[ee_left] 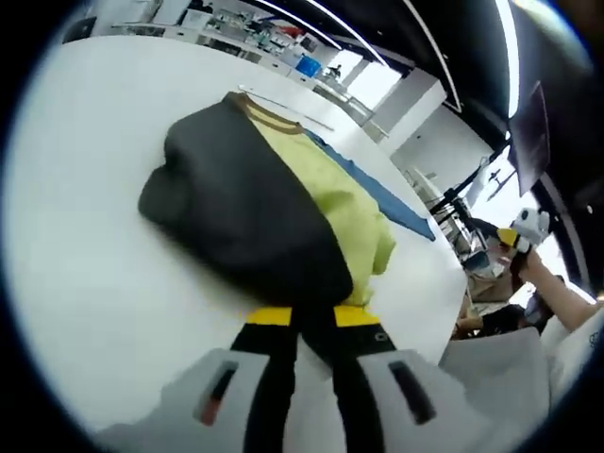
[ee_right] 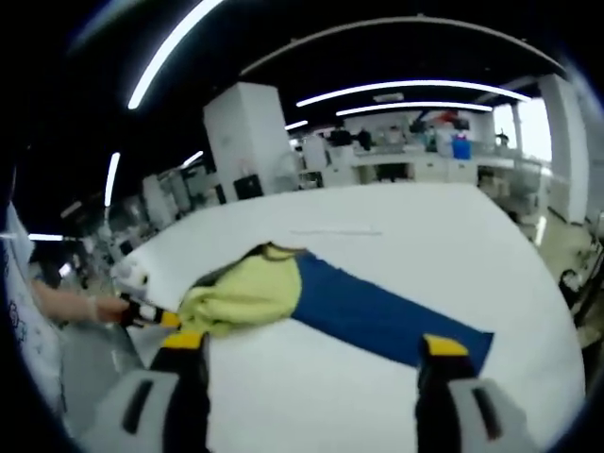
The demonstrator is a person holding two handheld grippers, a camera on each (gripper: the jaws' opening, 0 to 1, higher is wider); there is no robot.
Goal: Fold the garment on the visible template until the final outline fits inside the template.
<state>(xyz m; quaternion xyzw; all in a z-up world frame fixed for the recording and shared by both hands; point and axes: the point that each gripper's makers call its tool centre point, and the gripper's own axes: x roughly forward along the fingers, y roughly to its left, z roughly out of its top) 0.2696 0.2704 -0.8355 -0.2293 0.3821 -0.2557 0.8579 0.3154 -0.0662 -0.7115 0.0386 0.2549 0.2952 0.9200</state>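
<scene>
Status: folding is under way, not complete. The garment (ee_left: 274, 203), dark grey with yellow-green panels and a tan collar, lies on the white tabletop (ee_left: 85, 255), partly overlapping the blue template (ee_left: 387, 203). In the left gripper view its dark side is doubled over toward the yellow-green half, forming a rumpled, thick bundle rather than a flat fold.

In the right gripper view the garment (ee_right: 247, 291) covers only the left end of the template (ee_right: 377, 316); most of the blue strip lies bare. The dark portion hangs outside the template's edge, so the outline does not appear to fit yet. Remaining, in my judgement: flatten the bundle, bring the overhanging side in, and check the edges against the blue.

Left claw (ee_left: 311, 326): pressed together, pinching the garment's near hem. Right claw (ee_right: 316, 354): spread wide, holding nothing, raised above the tabletop and near the template.

Count: one garment, one template, one tabletop, two claws.
</scene>
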